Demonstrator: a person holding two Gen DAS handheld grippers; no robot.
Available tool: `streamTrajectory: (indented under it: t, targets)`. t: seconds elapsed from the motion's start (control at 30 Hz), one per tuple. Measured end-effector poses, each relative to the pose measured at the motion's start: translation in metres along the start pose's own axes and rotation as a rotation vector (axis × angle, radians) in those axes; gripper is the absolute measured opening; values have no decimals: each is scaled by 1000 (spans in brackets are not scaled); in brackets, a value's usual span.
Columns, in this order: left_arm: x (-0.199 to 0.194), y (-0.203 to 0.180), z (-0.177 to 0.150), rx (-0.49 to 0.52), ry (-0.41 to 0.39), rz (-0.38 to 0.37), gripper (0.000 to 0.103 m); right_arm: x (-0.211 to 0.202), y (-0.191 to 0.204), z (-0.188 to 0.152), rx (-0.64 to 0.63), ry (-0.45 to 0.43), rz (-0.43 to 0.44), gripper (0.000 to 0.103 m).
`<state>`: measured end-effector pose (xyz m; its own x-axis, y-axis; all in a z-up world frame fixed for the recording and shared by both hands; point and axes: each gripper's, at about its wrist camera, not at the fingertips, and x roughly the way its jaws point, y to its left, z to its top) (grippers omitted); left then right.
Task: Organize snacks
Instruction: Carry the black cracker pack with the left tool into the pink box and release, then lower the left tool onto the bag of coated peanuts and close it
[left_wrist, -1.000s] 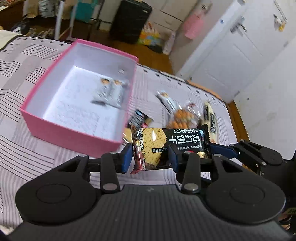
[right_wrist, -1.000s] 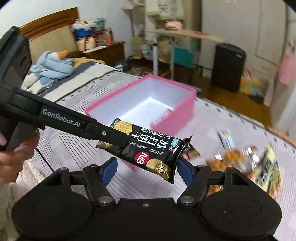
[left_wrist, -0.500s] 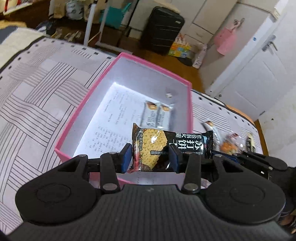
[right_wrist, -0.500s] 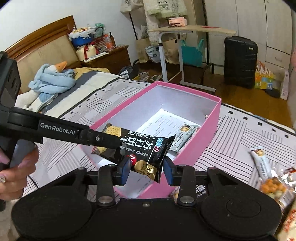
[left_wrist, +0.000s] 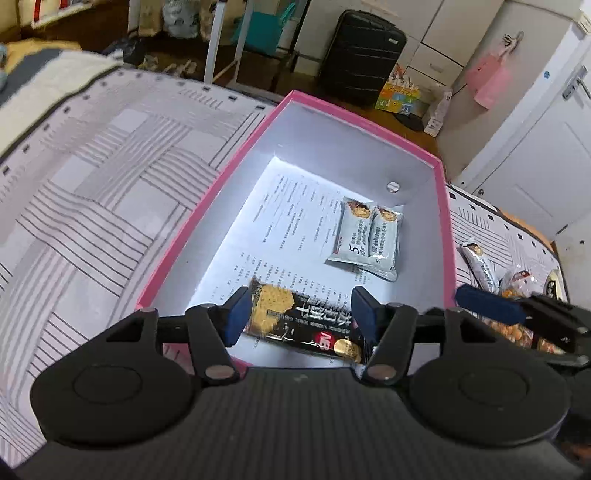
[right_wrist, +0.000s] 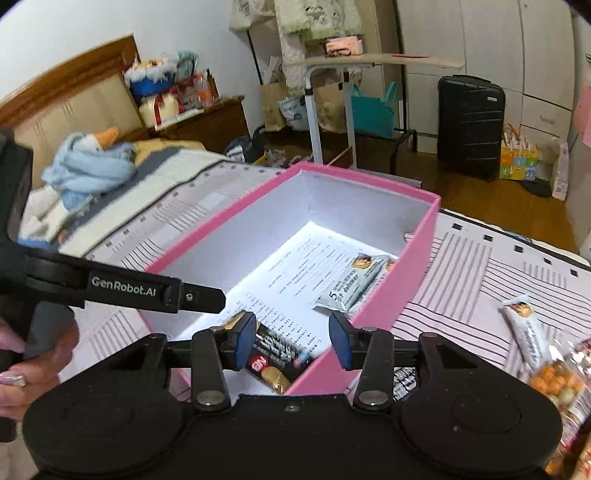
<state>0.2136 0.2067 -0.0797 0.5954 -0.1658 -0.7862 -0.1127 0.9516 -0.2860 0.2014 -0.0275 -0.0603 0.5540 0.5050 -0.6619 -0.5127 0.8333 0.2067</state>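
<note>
A pink box (left_wrist: 207, 206) with a white inside stands on the striped bedspread; it also shows in the right wrist view (right_wrist: 417, 254). A black cracker packet (left_wrist: 306, 325) lies on the box floor near the front wall, free of both grippers; it also shows in the right wrist view (right_wrist: 277, 358). My left gripper (left_wrist: 299, 314) is open above it. My right gripper (right_wrist: 291, 341) is open above the box's near corner. Two pale grey snack bars (left_wrist: 365, 236) lie side by side deeper in the box.
Loose snacks lie on the bedspread right of the box: a grey bar (right_wrist: 528, 328) and a bag of orange and white balls (right_wrist: 557, 380). A black suitcase (right_wrist: 469, 122) and a side table (right_wrist: 373, 62) stand on the floor beyond the bed.
Both grippers held the cracker packet over the box, then opened. The packet has dropped onto the box floor. Both grippers have moved forward over the box.
</note>
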Motion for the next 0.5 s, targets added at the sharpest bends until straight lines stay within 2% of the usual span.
streamTrajectory:
  t: [0.2,0.5]
  targets:
    - [-44,-33,1,100,-44,-78,59,-68,-30,-1,77,-51,14,50]
    - [-87,-108,-3,285,-39,-188,59,-145,-52,-13,45,-66,-44,54]
